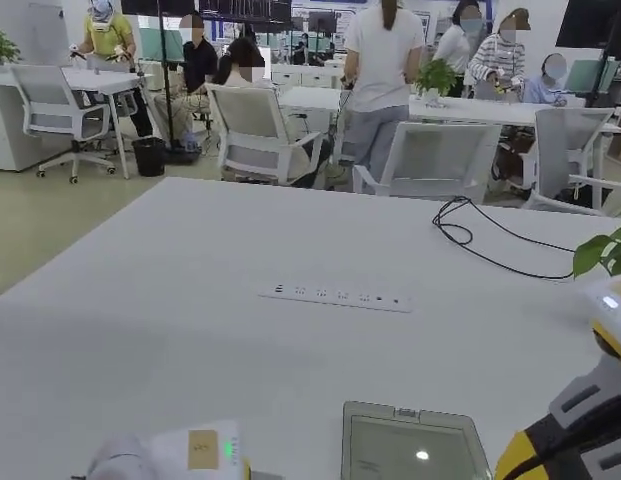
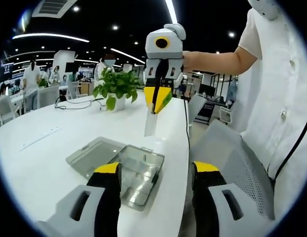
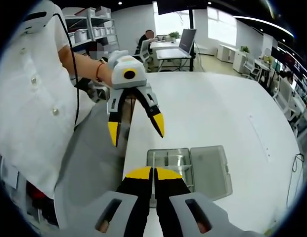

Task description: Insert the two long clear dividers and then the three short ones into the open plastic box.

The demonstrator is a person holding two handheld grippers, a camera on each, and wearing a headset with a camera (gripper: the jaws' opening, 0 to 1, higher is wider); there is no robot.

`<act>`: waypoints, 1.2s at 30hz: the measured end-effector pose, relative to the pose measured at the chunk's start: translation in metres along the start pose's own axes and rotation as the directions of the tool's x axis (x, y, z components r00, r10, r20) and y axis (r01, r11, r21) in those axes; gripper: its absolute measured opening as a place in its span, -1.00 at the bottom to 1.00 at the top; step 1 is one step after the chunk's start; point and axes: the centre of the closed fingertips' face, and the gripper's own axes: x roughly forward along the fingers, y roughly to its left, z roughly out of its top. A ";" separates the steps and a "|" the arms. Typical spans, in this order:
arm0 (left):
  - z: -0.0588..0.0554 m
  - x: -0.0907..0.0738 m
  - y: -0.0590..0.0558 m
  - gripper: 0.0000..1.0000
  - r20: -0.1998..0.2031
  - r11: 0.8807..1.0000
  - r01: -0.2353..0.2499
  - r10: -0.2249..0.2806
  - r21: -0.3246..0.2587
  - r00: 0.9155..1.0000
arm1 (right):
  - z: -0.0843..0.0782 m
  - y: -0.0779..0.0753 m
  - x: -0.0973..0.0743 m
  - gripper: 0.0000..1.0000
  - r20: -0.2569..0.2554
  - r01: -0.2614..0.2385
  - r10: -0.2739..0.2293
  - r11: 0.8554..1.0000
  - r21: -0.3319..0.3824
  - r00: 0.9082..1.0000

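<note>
- The white table (image 1: 190, 330) spreads under both pairs of tongs. Its near edge runs just beside the left tongs' jaws.
- A person in a white shirt (image 2: 284, 98) stands at that edge, one bare arm reaching to the right tongs.
- The box (image 2: 141, 180) lies open on the table near that edge. It is below the right tongs and just ahead of the left tongs' jaws. Its clear walls and glare make it hard to tell whether anything sits inside.
- The lid (image 3: 211, 170) lies folded flat on the table, touching the box on the side away from the person. In the head view it sits between the two tongs' bodies and the bottom edge cuts it off.
- The left tongs (image 3: 136, 131) hang with jaws wide apart and nothing between them, tips pointing down beside the box.
- The right tongs (image 2: 157, 102) point down above the box, jaws together and clamped on the upper end of a divider.
- The divider (image 2: 150, 126) is a narrow clear strip. Its long axis is upright, in line with the right tongs' jaws, and its free end points down at the box without touching it. In the right gripper view it is too thin and clear to make out.
- A potted plant (image 2: 116, 89) stands on the table beyond the right tongs.
- A power strip (image 1: 335, 296) lies well beyond both tongs, its markings too small to read.
- A yellowish label (image 1: 202, 448) sits on the left tongs' body, its writing illegible.
</note>
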 end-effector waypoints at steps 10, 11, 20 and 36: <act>-0.012 -0.005 0.005 0.47 -0.024 1.000 -0.014 0.014 -0.026 1.000 | -0.012 -0.014 0.015 -0.94 -0.010 0.012 -0.012 1.000 0.017 1.000; -0.013 -0.005 0.005 0.49 -0.025 0.999 -0.016 0.015 -0.029 1.000 | -0.013 -0.015 0.017 -0.94 -0.012 0.015 -0.015 1.000 0.018 1.000; -0.019 -0.007 0.008 0.71 -0.038 0.999 -0.027 0.025 -0.043 0.999 | -0.026 -0.027 0.032 -0.94 -0.019 0.026 -0.026 0.999 0.032 0.999; -0.026 -0.010 0.008 0.85 -0.056 0.998 -0.030 0.027 -0.047 0.998 | -0.046 -0.036 0.053 -0.94 -0.045 0.037 -0.035 0.998 0.042 0.998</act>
